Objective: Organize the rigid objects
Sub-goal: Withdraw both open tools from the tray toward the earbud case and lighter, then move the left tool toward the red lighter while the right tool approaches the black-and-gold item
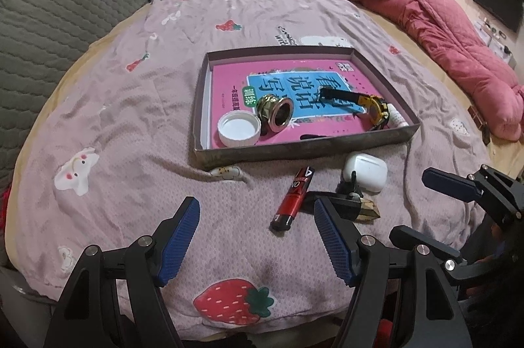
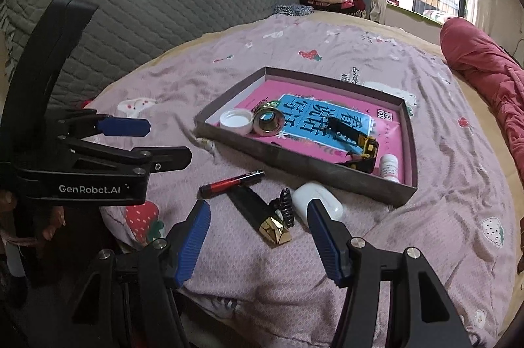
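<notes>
**Both sets of fingers spread, loose items ahead on the bed**

We hold the left gripper [image 1: 257, 245] and right gripper [image 2: 258, 238] released, empty. Between our right fingers lie the black-gold tube [image 2: 258, 213] and hair clip [image 2: 285, 205]; the white earbud case [image 2: 314, 200] touches one tip. The red battery [image 2: 231, 182] lies beyond, then bare sheet, then the box [image 2: 294, 164] near edge.

In the left wrist view the black and gold tube [image 1: 355, 206] is partly covered by a finger of the left gripper [image 1: 257, 241], the watch [image 1: 366, 105] strap end is hidden behind the shallow box [image 1: 294, 148] wall, and the small bottle's [image 1: 398, 119] label is too small to be read.
</notes>
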Available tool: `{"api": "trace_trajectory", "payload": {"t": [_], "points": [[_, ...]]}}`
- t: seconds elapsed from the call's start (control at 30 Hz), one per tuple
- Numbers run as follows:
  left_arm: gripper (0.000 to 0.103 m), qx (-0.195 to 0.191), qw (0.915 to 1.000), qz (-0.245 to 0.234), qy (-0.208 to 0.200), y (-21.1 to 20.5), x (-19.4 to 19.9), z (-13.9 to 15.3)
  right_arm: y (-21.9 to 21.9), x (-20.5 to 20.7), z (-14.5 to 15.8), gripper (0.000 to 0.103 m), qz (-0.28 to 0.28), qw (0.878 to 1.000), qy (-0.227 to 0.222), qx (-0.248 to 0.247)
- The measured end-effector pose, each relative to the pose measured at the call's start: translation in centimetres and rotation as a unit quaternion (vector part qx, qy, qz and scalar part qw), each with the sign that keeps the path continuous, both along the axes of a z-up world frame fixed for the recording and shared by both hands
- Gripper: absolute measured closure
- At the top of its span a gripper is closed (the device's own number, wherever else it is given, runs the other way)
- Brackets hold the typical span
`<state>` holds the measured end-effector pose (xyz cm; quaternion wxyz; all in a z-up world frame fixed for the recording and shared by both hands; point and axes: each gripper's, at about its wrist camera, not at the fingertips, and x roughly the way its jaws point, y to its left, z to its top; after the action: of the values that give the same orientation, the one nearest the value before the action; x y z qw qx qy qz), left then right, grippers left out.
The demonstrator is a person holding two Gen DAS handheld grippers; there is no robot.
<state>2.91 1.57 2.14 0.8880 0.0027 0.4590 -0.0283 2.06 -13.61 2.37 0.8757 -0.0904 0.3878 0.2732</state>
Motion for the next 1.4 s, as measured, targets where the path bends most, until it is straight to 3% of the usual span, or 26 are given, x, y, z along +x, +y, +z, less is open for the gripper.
{"api": "trace_trajectory", "payload": {"t": [0.57,0.8,1.4], "points": [[0.029,0.009,0.9991,-0.019,0.037,-0.6,0.2,-2.3,0.9,0.3,-1.6,0.042,0.014,0.999,0.008,-0.035],[0.029,0.006,0.9984,-0.02,0.052,-0.6,0.4,-3.4,0.8,0.9,-2.1,0.042,0.02,0.999,0.019,-0.018],[0.029,0.012,0.9973,-0.034,0.064,-1.3,1.9,-5.1,1.0,1.5,-3.4,0.042,0.031,0.998,0.017,-0.052]]}}
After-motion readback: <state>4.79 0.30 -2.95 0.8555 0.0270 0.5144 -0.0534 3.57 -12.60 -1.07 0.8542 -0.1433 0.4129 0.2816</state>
